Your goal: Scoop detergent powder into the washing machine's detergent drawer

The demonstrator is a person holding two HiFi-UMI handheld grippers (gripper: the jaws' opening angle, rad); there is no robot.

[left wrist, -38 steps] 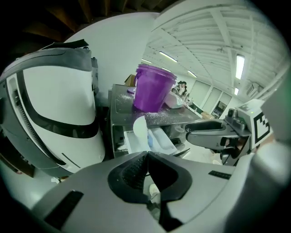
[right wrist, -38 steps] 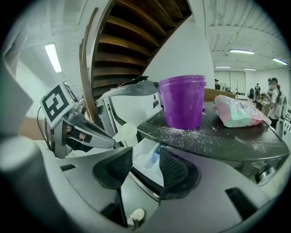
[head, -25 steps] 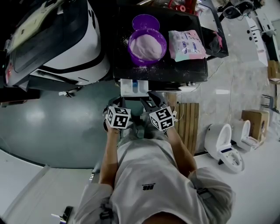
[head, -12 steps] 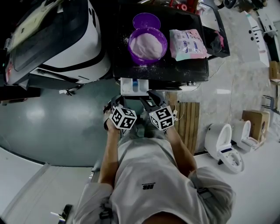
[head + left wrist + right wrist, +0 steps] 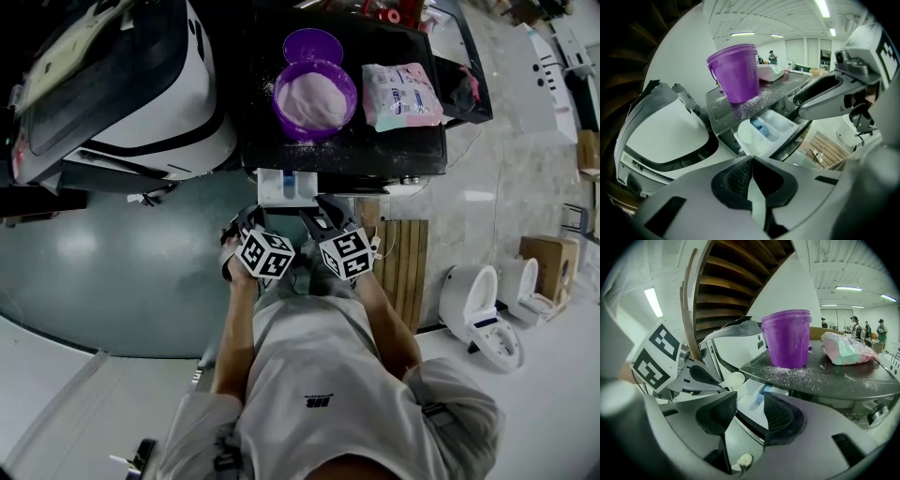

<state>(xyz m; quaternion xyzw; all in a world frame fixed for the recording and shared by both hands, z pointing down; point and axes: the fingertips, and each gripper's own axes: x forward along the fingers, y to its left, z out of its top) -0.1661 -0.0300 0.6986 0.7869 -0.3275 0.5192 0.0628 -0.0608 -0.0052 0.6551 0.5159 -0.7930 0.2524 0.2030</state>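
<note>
The left hand-held gripper (image 5: 751, 161) pinches a white scoop (image 5: 746, 135) by the open drawer (image 5: 783, 125). The right hand-held gripper (image 5: 750, 416) is open and empty. The scoop may have just tipped, or be off for powder.

White toilet (image 5: 480, 307), cardboard box (image 5: 542, 265)
</note>
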